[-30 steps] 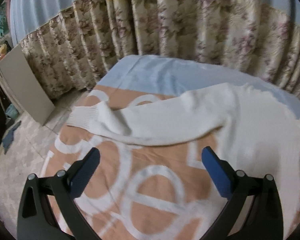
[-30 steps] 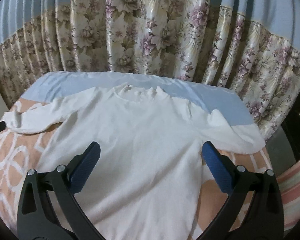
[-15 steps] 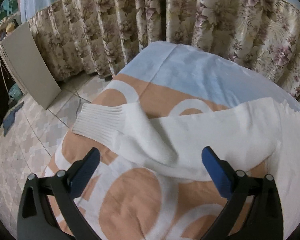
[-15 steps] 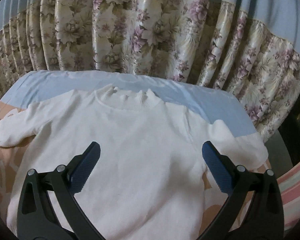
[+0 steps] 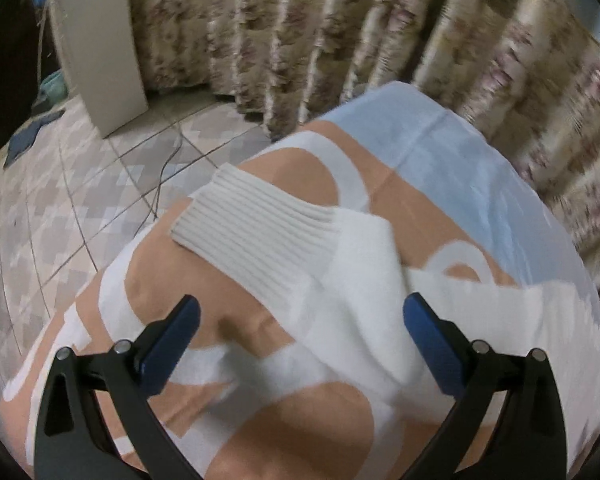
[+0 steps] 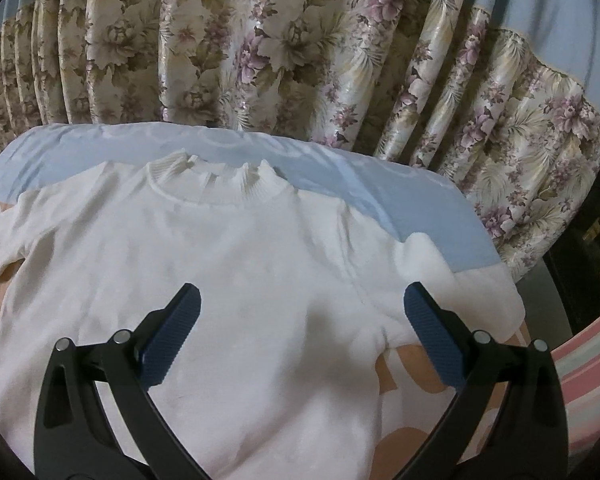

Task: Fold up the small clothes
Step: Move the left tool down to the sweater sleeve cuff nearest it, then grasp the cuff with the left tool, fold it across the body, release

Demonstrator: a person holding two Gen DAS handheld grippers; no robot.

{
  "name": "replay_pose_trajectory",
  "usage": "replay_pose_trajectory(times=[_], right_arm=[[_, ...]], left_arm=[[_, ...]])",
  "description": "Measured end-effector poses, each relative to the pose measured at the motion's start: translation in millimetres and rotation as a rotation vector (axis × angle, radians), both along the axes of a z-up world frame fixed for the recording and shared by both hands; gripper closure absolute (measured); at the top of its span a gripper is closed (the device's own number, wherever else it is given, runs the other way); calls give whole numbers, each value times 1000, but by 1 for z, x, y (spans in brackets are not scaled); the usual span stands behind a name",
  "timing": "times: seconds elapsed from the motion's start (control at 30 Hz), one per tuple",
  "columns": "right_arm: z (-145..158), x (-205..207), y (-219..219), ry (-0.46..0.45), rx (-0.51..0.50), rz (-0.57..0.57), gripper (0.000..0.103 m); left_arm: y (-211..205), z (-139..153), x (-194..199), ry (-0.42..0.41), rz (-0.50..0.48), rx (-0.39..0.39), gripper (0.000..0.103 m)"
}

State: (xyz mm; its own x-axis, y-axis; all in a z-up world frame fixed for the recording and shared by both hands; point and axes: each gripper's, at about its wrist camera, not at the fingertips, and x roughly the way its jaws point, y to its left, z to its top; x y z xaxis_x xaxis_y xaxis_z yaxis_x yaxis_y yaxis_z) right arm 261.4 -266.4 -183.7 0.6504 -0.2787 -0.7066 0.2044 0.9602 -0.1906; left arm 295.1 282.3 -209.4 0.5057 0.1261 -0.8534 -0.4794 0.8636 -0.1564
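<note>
Floral curtain [image 6: 300, 60], patterned bedsheet [image 5: 300, 420], tiled floor [image 5: 60, 208]

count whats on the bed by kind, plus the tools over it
white sweater: 1
patterned bedcover: 1
open tool: 2, left tool and right tool
total: 4

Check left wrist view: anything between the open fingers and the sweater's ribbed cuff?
Nothing but bare bedspread. In the left wrist view the left gripper hangs open short of the ribbed cuff, with only orange-and-white cover plus sleeve fabric between.
</note>
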Motion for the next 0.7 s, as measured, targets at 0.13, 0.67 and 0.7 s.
replay_pose_trajectory(times=[0.13,0.67,0.7], right_arm=[[-1,-1,0,8,3,1,3],[9,-13,-10,-16,17,-10,3],[9,-13,-13,-15,24,-9,3]], left_arm=[[17,-12,8,3,60,-61,2],[4,-3,17,5,-23,107,95],[1,0,18,1,-39,118,95]])
